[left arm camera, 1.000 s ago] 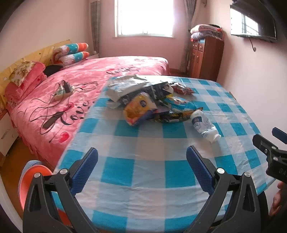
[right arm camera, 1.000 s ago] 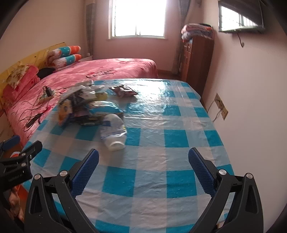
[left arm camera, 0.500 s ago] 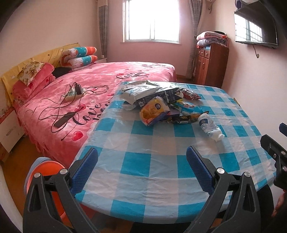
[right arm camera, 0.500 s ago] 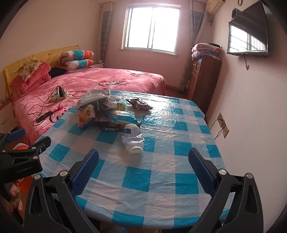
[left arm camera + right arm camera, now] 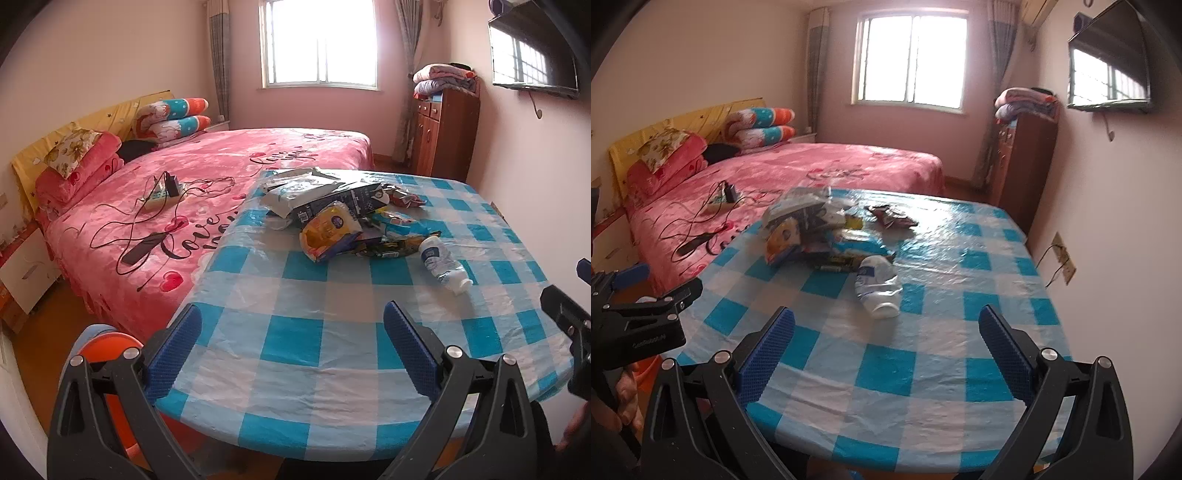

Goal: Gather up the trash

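**Trash heaped on the checked table, both grippers empty**

A pile of wrappers and bags sits at the centre of the left wrist frame, toward the far left part of the table; in the right wrist view the same heap lies left of centre. A yellow snack bag leans at its near side, and a grey-white pouch lies on top toward the back. A crushed plastic bottle lies on its side just beside the heap, right of centre, cap end toward the cameras. A small dark red wrapper lies a little apart from the pile, just above the middle of the right wrist frame.

The left gripper hangs at the bottom of its frame over the table's near edge, blue pads spread wide, nothing between them. The right gripper sits the same way, jaws apart and empty.

Beyond the table, in the left half of both views, a pink bed carries a power strip with tangled cables. An orange bin shows at lower left, partly hidden behind the left gripper. A wooden cabinet stands at upper right.
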{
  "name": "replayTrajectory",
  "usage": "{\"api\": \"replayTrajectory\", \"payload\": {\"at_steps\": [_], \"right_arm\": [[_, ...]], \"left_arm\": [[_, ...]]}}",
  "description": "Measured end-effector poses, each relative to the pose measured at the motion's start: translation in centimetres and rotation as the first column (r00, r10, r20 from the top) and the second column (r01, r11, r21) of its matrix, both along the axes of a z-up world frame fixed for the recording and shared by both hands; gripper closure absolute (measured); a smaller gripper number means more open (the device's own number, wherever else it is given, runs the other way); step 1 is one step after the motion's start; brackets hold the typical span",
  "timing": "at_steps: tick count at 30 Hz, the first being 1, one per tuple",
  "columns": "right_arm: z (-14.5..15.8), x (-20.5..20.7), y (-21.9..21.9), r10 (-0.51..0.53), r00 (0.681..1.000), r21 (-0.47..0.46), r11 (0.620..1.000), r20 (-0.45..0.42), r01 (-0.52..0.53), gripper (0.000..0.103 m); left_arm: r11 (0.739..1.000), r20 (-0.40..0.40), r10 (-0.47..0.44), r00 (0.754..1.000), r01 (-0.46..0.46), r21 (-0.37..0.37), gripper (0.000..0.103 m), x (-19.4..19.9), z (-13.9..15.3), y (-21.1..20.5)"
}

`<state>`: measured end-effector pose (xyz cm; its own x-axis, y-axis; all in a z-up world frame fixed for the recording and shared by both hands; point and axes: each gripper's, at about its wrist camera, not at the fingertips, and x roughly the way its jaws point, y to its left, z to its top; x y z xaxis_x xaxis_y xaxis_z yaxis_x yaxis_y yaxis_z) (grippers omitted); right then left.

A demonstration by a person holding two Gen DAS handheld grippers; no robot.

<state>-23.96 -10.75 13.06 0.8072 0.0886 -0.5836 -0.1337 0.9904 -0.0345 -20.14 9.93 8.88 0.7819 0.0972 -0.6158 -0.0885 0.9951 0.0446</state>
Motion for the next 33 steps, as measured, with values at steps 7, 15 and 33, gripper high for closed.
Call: {"api": "replayTrajectory", "payload": {"at_steps": [7,15,33], "right_arm": [[-1.4,2.1,0.2,0.041,0.997,0.022,0.999,-0.063,-0.040,0.004],[-3.0,5.1,-0.6,0.032,0.994,0.042,0.999,-0.108,-0.028,0.004],[-6.6,12.3,-3.5,0.060,0.975,0.178,0.984,-0.214,-0.022,0.004]], "left_arm": [[1.000,-0.040,0.026,0.999,-0.027,-0.013,0.004,1.2,-0.7,0.9],[0.998,-0.049,-0.019,0.999,0.015,-0.067,0.004,3.2,-0.6,1.3],[0.874,-0.158,-0.096,0.983,0.008,-0.485,0.004,14.5,-5.0,3.6]]}}
